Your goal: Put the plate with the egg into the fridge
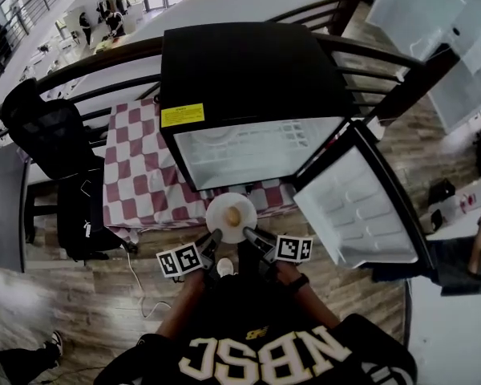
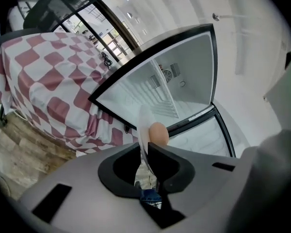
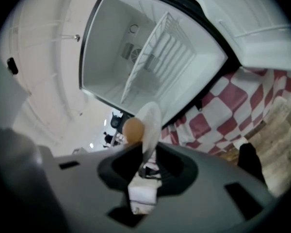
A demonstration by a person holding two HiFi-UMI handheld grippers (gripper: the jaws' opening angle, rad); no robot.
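Observation:
A small white plate (image 1: 219, 211) with a brown egg (image 1: 233, 215) on it hangs level just in front of the open mini fridge (image 1: 248, 87). My left gripper (image 1: 212, 241) is shut on the plate's near left rim and my right gripper (image 1: 251, 237) on its near right rim. In the left gripper view the plate (image 2: 144, 123) runs edge-on between the jaws of the left gripper (image 2: 146, 152), with the egg (image 2: 158, 133) to its right. In the right gripper view the plate (image 3: 151, 122) sits between the jaws of the right gripper (image 3: 148, 152), with the egg (image 3: 133, 129) to its left.
The fridge stands on a table with a red-and-white checked cloth (image 1: 140, 175); its door (image 1: 353, 207) is swung open to the right. A wire shelf (image 3: 160, 57) crosses the white inside. A black office chair (image 1: 48, 127) and a bag (image 1: 84, 215) are at the left.

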